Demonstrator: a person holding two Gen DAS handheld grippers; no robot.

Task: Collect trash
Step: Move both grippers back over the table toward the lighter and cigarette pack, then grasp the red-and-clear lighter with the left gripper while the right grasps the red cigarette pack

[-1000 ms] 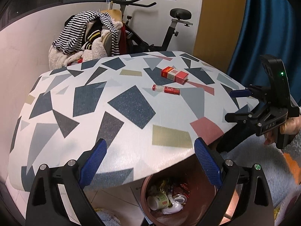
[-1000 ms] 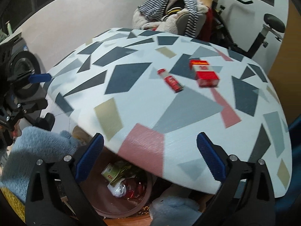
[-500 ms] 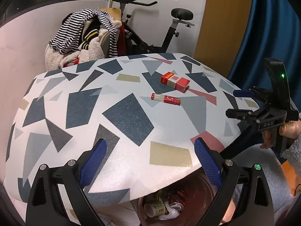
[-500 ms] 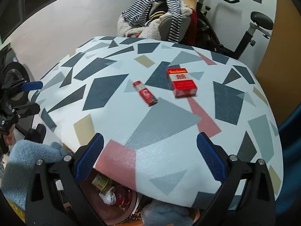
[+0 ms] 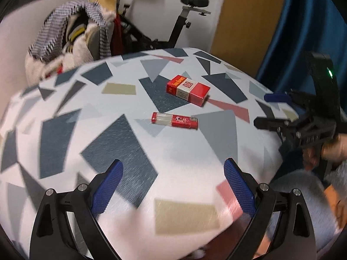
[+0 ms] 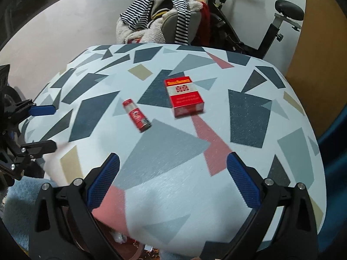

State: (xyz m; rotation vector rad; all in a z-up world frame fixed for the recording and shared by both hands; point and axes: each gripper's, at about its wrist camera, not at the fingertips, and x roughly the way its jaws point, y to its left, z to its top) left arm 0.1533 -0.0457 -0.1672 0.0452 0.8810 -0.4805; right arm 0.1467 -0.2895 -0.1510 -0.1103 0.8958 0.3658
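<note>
Both the left tool (image 5: 173, 181) and right tool (image 6: 172, 173) are spread wide with nothing in them, just hovering over the near edge of the patterned surface (image 6: 249, 112), while the red cigarette pack (image 6: 184, 96) and red lighter (image 6: 136, 116) lie side by side mid-surface.

Both wrist views look across the table (image 5: 134, 143) from its near edge.
</note>
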